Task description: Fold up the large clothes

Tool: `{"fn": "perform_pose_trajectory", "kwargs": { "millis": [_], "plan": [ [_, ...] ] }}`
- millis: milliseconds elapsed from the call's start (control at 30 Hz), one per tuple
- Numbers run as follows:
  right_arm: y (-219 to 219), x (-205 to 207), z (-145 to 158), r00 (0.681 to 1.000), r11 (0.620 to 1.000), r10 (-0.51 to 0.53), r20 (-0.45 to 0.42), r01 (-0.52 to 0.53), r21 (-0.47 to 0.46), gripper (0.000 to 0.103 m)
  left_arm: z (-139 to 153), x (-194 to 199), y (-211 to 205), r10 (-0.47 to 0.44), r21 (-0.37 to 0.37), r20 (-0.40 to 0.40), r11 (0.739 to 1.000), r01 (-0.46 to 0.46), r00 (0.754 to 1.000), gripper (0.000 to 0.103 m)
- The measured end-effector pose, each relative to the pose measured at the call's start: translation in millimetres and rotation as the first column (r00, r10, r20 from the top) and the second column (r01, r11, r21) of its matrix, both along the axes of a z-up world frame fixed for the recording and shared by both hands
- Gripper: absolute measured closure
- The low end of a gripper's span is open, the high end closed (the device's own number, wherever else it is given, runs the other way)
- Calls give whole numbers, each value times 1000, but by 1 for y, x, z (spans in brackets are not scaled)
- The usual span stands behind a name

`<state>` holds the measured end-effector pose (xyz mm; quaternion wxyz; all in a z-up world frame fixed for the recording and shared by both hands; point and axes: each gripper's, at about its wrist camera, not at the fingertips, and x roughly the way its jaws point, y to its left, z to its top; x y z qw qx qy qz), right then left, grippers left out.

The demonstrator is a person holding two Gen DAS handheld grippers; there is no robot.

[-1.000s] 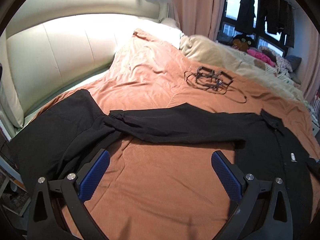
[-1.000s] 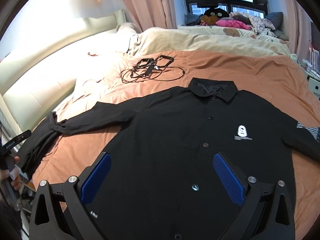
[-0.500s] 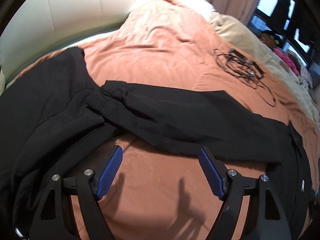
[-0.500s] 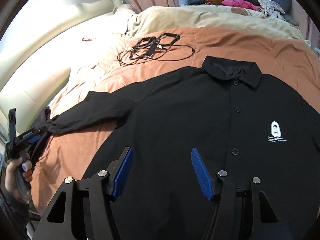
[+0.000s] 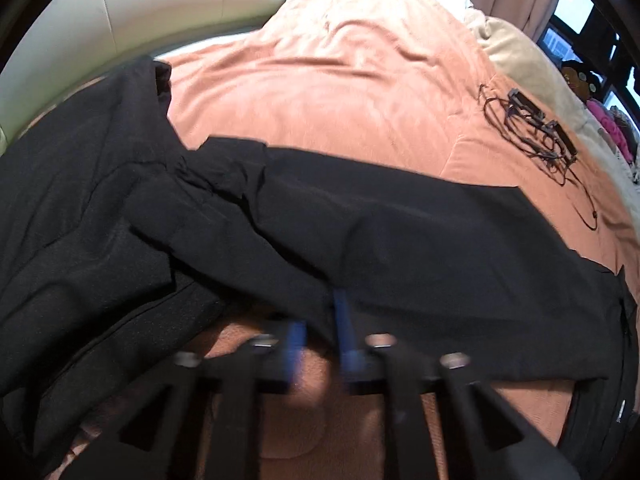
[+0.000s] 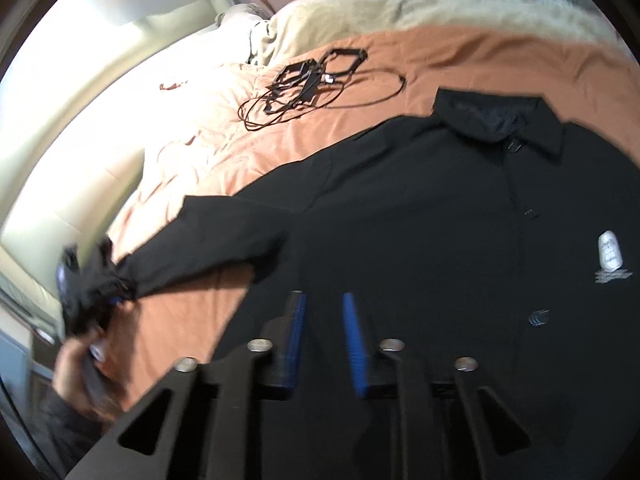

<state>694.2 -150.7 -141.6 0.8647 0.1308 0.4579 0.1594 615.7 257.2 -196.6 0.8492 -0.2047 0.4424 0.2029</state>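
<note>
You have a large black button-front jacket with a collar and a small white chest logo [image 6: 440, 216] spread face up on the rust-orange bedspread [image 5: 360, 80]. Its body fills the near right of the bed, and its long black sleeve [image 5: 360, 232] runs out to the left across the cover. At the left end that sleeve overlaps a second dark garment lying crumpled at the bed's left edge [image 5: 72, 220].

Your left gripper [image 5: 320, 328] is at the sleeve's near edge. Its blue pads [image 5: 344, 320] have nearly met, with the fabric edge between them. Motion blur hides whether they have bitten cloth, though the right wrist view shows the sleeve end bunched at that tool [image 6: 88, 288]. Your right gripper [image 6: 324, 320] is over the jacket's side panel, just right of the armpit. Its jaws are closing, with a narrow gap left and black cloth behind them. I cannot tell whether a pleat is pinched.

Expect the jacket to be soft, limp and fairly light for its size. It will drape and drag, not hold a shape, and the smooth weave may slide out of a shallow pinch. Take hems, seams or the cuff, where layers are thicker. Lift both holds together so the sleeve comes over flat.

The black tangled cable [image 6: 312, 84] lies well apart, farther up the bed.
</note>
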Motion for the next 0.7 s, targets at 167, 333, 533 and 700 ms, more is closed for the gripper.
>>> {"fn": "perform_pose_trajectory", "kwargs": {
  "millis": [167, 333, 533, 700],
  "plan": [
    [17, 26, -8, 1000, 998, -21, -9, 22, 62, 93, 38, -4, -5, -47, 24, 75, 999, 45, 996, 98],
    [37, 52, -22, 999, 993, -17, -30, 20, 114, 95, 94, -5, -9, -94, 64, 172, 994, 84, 981, 99],
    [44, 73, -50, 995, 986, -50, -89, 64, 155, 95, 157, -1, -32, -205, 113, 272, 977, 181, 940, 99],
    [49, 88, -82, 985, 979, -66, -161, 95, 183, 95, 196, 0, -67, -305, 158, 311, 951, 267, 900, 99]
  ]
}}
